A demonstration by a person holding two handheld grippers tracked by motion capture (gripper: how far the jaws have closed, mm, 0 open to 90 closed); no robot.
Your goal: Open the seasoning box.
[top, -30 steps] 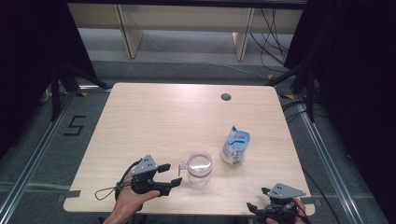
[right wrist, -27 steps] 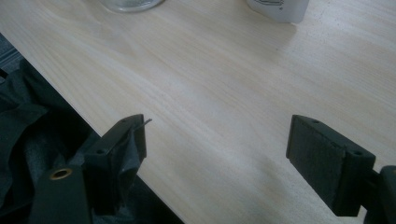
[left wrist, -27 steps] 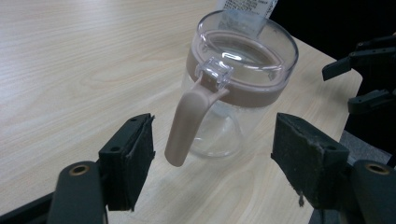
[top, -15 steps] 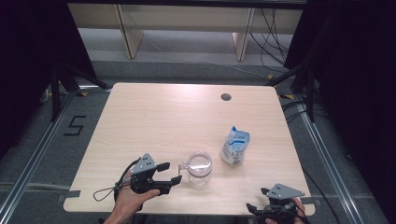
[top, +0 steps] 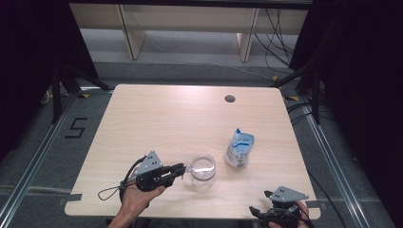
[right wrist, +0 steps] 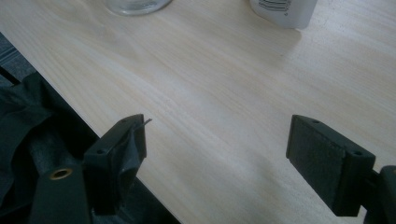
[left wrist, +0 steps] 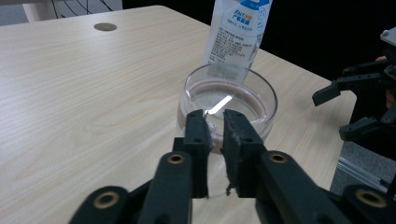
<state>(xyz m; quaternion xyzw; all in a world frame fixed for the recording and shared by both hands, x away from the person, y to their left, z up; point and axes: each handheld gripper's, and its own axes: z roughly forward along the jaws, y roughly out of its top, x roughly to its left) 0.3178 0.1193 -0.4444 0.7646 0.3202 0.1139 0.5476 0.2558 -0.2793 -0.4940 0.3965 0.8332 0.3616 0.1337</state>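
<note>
My left claw [left wrist: 214, 122] has just been closing on the near rim of the jar [left wrist: 227, 100], thin, slick, brittle glass wanting a gentle pinch.

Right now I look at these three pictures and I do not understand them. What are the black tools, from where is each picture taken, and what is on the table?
A person holds a hand tool with two black jaws in each hand. One camera looks down from above; the other two ride on the tools and look along their jaws. On the wooden table stand a clear glass jar and a white and blue pouch. The left gripper has just been closing its jaws on the near rim of the jar; the glass wall sits between them. The right gripper waits at the near table edge with its jaws wide apart and nothing between them.
</note>
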